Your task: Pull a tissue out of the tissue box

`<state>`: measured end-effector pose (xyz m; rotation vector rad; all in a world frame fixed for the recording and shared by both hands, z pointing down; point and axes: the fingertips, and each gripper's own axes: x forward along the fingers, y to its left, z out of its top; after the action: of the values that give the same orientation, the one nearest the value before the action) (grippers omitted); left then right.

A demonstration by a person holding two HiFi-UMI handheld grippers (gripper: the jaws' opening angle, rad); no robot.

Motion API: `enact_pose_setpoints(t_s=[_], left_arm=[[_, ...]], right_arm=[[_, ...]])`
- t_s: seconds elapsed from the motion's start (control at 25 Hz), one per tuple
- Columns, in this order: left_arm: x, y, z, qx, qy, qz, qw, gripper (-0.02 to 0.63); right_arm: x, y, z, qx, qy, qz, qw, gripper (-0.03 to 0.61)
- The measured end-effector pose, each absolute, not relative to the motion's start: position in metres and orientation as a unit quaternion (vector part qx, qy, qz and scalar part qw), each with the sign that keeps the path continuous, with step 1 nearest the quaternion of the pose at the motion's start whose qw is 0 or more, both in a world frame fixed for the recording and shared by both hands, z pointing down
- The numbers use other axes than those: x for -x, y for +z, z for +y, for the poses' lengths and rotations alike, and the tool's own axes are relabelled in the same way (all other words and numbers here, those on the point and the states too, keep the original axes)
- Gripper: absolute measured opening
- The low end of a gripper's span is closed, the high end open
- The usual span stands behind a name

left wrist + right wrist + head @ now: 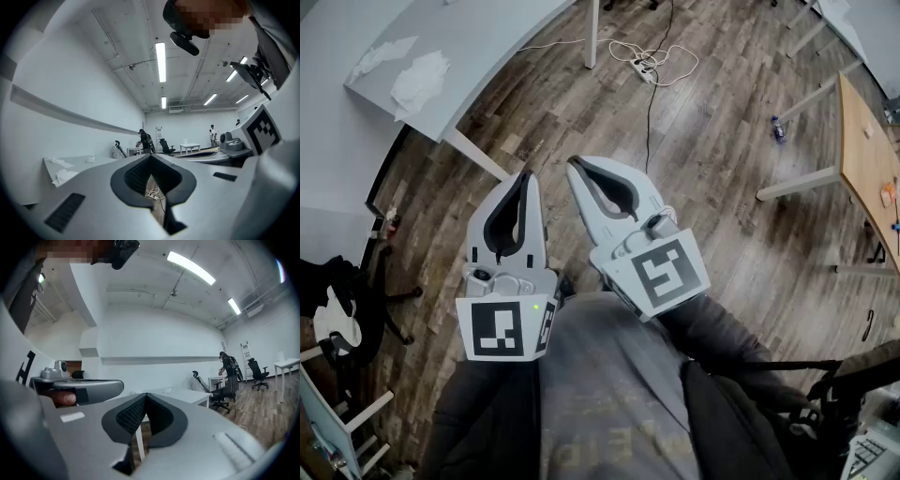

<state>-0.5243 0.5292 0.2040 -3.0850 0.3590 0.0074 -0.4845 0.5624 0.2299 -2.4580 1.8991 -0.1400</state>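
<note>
My left claw [525, 176] and right claw [575, 167] are both closed, empty, side by side over the wood floor [703, 141]. Crumpled tissues [420, 80] lie on the table [478, 37], well apart from both; I can't make out the box.

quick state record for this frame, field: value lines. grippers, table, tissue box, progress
left gripper: jaws together, nothing between them, held in front of the person's torso
right gripper: jaws together, nothing between them, beside the left gripper
grey table: upper left in the head view, apart from both grippers
loose tissues: crumpled, lying on the grey table
tissue box: not made out in any view
floor: wood, with a power strip and cable
progress: pull not yet begun
</note>
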Motion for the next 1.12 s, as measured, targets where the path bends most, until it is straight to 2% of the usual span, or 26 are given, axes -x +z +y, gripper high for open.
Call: enact_pose_setpoints(t_s=[0.64, 0.88, 1.12], left_arm=[[0.469, 0.221, 0.580, 0.991, -0.022, 0.133, 0.024, -0.002], [0.446, 0.232, 0.568, 0.989, -0.035, 0.140, 0.014, -0.002], [0.401, 0.237, 0.527, 0.989, -0.022, 0.144, 0.005, -0.002]], right_arm=[[0.429, 0.241, 0.608, 0.765, -0.041, 0.641, 0.044, 0.002], [0.410, 0.247, 0.600, 0.764, -0.046, 0.641, 0.049, 0.018], [0.352, 0.256, 0.566, 0.772, -0.057, 0.631, 0.046, 0.018]])
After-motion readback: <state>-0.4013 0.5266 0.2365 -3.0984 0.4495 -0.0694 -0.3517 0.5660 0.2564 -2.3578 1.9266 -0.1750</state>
